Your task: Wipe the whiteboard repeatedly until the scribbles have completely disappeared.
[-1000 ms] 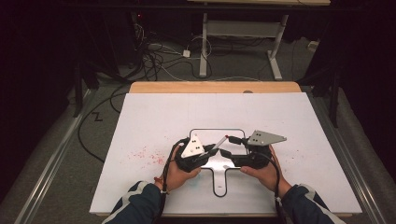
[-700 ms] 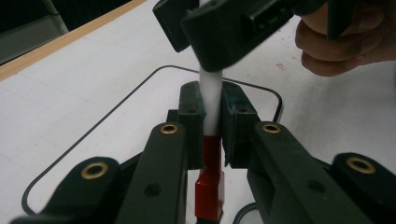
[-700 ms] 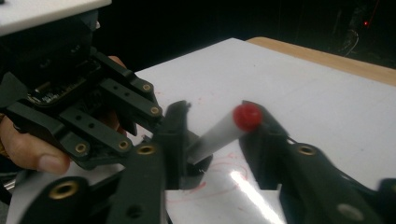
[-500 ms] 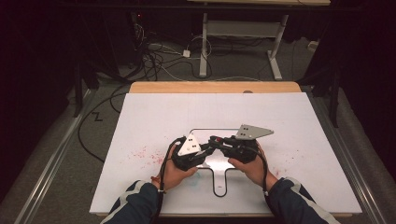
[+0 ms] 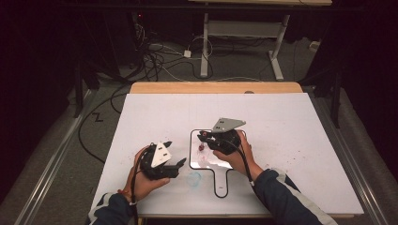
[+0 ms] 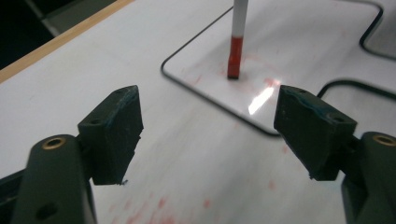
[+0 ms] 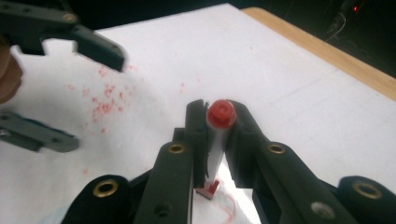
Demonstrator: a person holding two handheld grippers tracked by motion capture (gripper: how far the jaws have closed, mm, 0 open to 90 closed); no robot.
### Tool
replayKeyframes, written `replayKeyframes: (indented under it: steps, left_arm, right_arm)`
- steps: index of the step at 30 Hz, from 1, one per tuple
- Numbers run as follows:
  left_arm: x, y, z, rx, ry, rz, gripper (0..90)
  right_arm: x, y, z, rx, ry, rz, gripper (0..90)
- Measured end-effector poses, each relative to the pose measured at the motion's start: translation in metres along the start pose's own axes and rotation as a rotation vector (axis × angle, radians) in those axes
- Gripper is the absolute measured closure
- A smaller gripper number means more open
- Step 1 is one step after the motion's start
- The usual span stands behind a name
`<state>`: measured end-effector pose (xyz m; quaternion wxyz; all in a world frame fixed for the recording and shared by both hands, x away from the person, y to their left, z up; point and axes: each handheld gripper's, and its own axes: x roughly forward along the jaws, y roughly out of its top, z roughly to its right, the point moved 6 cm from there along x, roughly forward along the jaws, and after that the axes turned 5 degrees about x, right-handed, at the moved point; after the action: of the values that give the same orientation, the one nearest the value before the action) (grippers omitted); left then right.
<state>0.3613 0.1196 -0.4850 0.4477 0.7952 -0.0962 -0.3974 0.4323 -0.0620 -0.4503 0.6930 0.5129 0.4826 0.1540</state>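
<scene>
Dim room, dark surround; lit white table [image 5: 291,140]; glare patch; soft focus.

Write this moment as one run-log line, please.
right gripper: shut on red marker, tip on whiteboard | left gripper: open, beside board

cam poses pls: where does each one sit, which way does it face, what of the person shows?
High view: above the person's side, facing forward and down at the table; forearms, both hands.
Left gripper view: on the left tongs, facing the marker; open jaws.
Right gripper view: on the right tongs, looking down the marker.
Shared: marker, small whiteboard.
</scene>
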Motion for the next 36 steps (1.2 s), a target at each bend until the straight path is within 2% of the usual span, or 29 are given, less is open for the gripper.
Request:
replayKeyframes:
  steps: [3,5,8,9,10,12,14,16,18,19,20,21,22,23,24,25,26,28,29,30,31,32,33,34,35,36]
  left_arm:
    - [-0.012,-0.014,-0.001,-0.037,0.022,-0.028,21.1]
    - [-0.018,-0.021,0.0,-0.047,0.031,-0.029,20.8]
    - [-0.026,-0.025,0.002,-0.044,0.029,-0.027,20.7]
    - [-0.027,-0.025,0.001,-0.04,0.031,-0.018,20.7]
    - [-0.029,-0.026,0.001,-0.05,0.029,-0.015,20.7]
    - [-0.031,-0.028,0.002,-0.06,0.022,-0.02,20.7]
    - [-0.031,-0.028,0.003,-0.07,0.022,-0.019,20.7]
    - [-0.03,-0.028,0.003,-0.073,0.021,-0.02,20.7]
    - [-0.029,-0.028,0.003,-0.068,0.014,-0.027,20.7]
    - [-0.028,-0.028,0.004,-0.064,0.01,-0.03,20.6]
    - [-0.028,-0.029,0.004,-0.062,0.008,-0.031,20.7]
    - [-0.027,-0.028,0.004,-0.069,0.006,-0.03,20.6]
    - [-0.027,-0.028,0.005,-0.072,0.003,-0.031,20.6]
    - [-0.027,-0.028,0.005,-0.07,0.0,-0.034,20.6]
    - [-0.027,-0.028,0.005,-0.065,-0.002,-0.034,20.6]
    - [-0.026,-0.028,0.006,-0.067,-0.002,-0.031,20.5]
    - [-0.026,-0.027,0.006,-0.066,-0.002,-0.031,20.4]
    - [-0.026,-0.027,0.007,-0.066,-0.009,-0.028,20.4]
    - [-0.026,-0.027,0.006,-0.064,-0.007,-0.028,20.4]
    - [-0.025,-0.027,0.006,-0.066,-0.007,-0.028,20.4]
    - [-0.025,-0.027,0.006,-0.068,-0.01,-0.026,20.4]
    - [-0.025,-0.027,0.006,-0.068,-0.009,-0.026,20.3]
    - [-0.025,-0.027,0.006,-0.067,-0.006,-0.026,20.3]
    - [-0.025,-0.028,0.006,-0.06,-0.007,-0.029,20.3]
    - [-0.025,-0.028,0.006,-0.056,-0.006,-0.03,20.3]
    - [-0.025,-0.028,0.006,-0.057,-0.007,-0.028,20.0]
  right_arm:
    - [0.004,0.005,0.0,-0.042,-0.045,-0.029,80.9]
    - [0.007,0.008,0.004,-0.081,-0.117,-0.062,81.0]
    - [0.009,0.011,0.005,-0.04,-0.1,-0.087,81.0]
    - [0.01,0.012,-0.001,-0.031,-0.058,-0.088,81.0]
    - [0.01,0.012,-0.007,-0.047,-0.035,-0.098,81.0]
    - [0.009,0.013,-0.018,-0.097,-0.027,-0.131,80.9]
    - [0.01,0.015,-0.016,-0.126,-0.067,-0.155,81.0]
    - [0.013,0.016,-0.008,-0.115,-0.107,-0.162,81.0]
    - [0.014,0.017,-0.007,-0.083,-0.09,-0.157,81.0]
    - [0.013,0.017,-0.011,-0.071,-0.051,-0.154,81.0]
    - [0.013,0.017,-0.017,-0.048,0.014,-0.149,81.0]
    - [0.012,0.016,-0.022,-0.048,0.032,-0.154,81.0]
    - [0.011,0.016,-0.024,-0.07,0.019,-0.161,81.0]
    - [0.011,0.017,-0.022,-0.094,-0.015,-0.167,81.0]
    - [0.012,0.017,-0.016,-0.142,-0.09,-0.181,81.0]
    - [0.012,0.016,-0.008,-0.146,-0.132,-0.186,81.0]
    - [0.012,0.017,0.0,-0.087,-0.116,-0.169,81.0]
    - [0.01,0.016,0.007,-0.029,-0.091,-0.155,81.0]
    - [0.01,0.015,0.005,-0.007,-0.067,-0.15,81.0]
    - [0.009,0.015,-0.001,0.016,-0.019,-0.144,81.0]
    - [0.009,0.014,-0.008,0.021,0.025,-0.141,81.0]
    - [0.009,0.014,-0.013,0.007,0.035,-0.147,81.0]
    - [0.008,0.014,-0.015,-0.026,0.022,-0.154,81.0]
    - [0.008,0.014,-0.013,-0.058,-0.018,-0.163,81.0]
    - [0.008,0.015,-0.008,-0.093,-0.081,-0.174,81.0]
    - [0.008,0.014,-0.002,-0.109,-0.142,-0.182,81.0]
